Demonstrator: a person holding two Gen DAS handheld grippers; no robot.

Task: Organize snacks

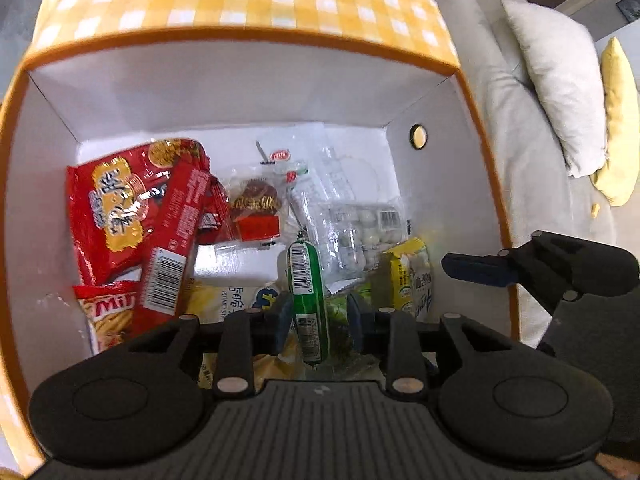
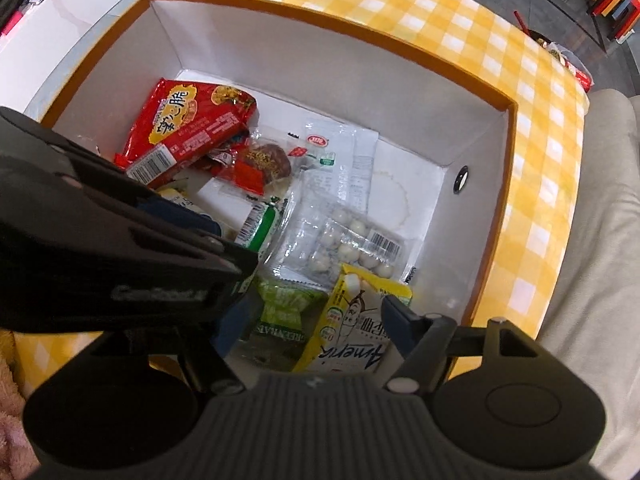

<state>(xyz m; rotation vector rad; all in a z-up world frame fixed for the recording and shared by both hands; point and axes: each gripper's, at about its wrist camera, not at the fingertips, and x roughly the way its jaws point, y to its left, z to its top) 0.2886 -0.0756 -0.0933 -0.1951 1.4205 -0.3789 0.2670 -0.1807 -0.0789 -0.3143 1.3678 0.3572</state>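
An open storage box (image 1: 240, 80) with orange rim and white walls holds several snacks. My left gripper (image 1: 318, 316) is open inside it, fingers either side of a green sausage stick (image 1: 306, 284) that lies loose between them. Red noodle packs (image 1: 116, 216) lie at the left, a clear bag of white balls (image 1: 360, 232) and a yellow pack (image 1: 412, 276) at the right. My right gripper (image 2: 316, 324) is open and empty above the box's near edge, over the yellow pack (image 2: 352, 332) and a green pack (image 2: 284, 312). The sausage (image 2: 260, 226) shows beside the left gripper's body (image 2: 120, 240).
The box (image 2: 496, 184) stands on a yellow checked cloth (image 2: 460, 24). A beige sofa (image 1: 532, 184) with a grey cushion (image 1: 560, 92) and a yellow cushion (image 1: 618, 120) is at the right. The right gripper's finger (image 1: 480, 270) reaches over the box's right wall.
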